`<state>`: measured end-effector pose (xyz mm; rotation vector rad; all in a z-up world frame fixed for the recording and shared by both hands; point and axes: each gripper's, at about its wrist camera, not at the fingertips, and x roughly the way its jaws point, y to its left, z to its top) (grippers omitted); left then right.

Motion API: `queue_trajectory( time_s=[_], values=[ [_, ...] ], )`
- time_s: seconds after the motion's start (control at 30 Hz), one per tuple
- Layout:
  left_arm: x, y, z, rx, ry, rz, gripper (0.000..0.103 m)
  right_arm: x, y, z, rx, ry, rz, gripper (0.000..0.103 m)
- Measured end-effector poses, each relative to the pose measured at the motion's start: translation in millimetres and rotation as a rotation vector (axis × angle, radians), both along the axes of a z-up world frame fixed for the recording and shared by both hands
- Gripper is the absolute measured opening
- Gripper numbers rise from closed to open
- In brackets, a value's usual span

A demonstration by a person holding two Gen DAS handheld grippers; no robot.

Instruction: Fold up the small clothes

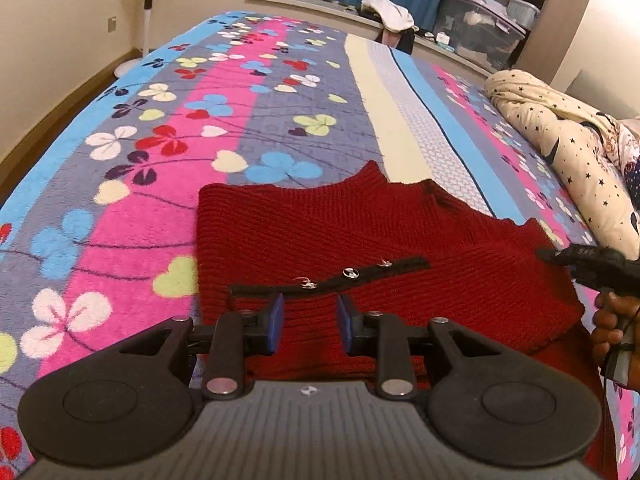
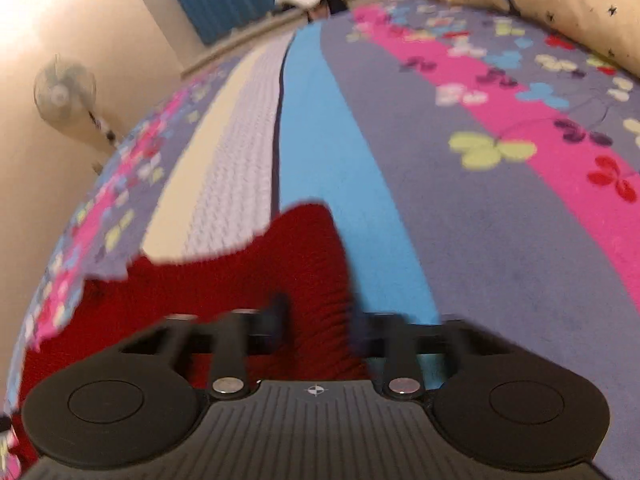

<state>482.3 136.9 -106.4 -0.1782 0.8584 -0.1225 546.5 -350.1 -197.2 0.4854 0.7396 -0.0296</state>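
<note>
A small red knit sweater [image 1: 360, 236] with a black button strip [image 1: 344, 274] lies flat on the flowered bedspread [image 1: 160, 128]. My left gripper [image 1: 310, 318] is open just above the sweater's near part, its blue pads apart, holding nothing. My right gripper [image 2: 320, 324] is open over the sweater's right edge [image 2: 280, 264], with red knit between the spread fingers; that view is blurred. In the left wrist view the right gripper [image 1: 560, 258] reaches in at the sweater's right side, held by a hand.
A star-patterned cream quilt [image 1: 560, 140] lies along the bed's right side. A standing fan [image 1: 148, 0] is by the left wall. A window ledge with clothes [image 1: 388, 12] and storage boxes [image 1: 480, 20] runs behind the bed.
</note>
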Motion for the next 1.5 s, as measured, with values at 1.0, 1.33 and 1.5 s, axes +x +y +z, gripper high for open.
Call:
queue_trajectory(
  time_s=[1.0,1.33,1.5],
  values=[
    [-34,-9,1,0.115,-0.020,-0.034,0.047,-125,1,53,-0.143,-0.045,-0.171,0.046],
    [-144,-30,74,0.200,-0.181,0.068,0.084,-256,35,94,-0.181,-0.201,-0.087,0.046],
    [-210,-35,91,0.196,-0.187,0.083,0.084,-313,53,109,-0.218,-0.242,-0.048,0.046]
  ],
)
